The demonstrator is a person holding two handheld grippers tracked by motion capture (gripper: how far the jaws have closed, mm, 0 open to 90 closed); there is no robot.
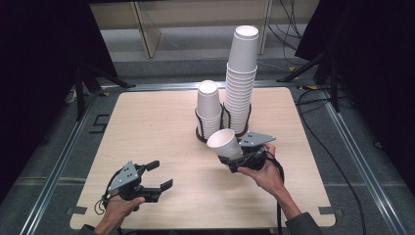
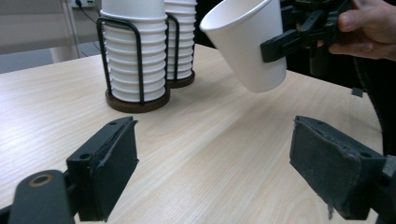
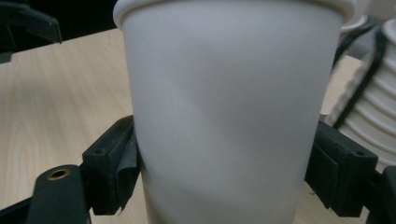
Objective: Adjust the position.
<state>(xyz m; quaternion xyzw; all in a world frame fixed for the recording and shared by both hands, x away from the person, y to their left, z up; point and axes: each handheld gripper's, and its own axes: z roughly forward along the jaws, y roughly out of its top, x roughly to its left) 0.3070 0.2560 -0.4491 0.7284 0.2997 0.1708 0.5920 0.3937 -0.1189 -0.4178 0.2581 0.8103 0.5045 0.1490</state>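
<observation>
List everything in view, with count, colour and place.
held cup: one, white, tilted, off the table, clamped in the right claw
short stack: one stack of cups, white, in the left holder, mid-table
tall stack: one stack of cups, white, in the right holder, beside the short stack
holders: two, black wire on dark round bases, side by side, one around each stack
table: one, light wood, under everything
metal frame: grey rails, on the floor around the table
cables: several, black, on the floor at right and behind
left claw: one, black, jaws apart with nothing between, low over the near left of the table
right claw: one, black, shut on the held cup, in front of the stacks
hands: two, one on each claw, from the near edge
</observation>
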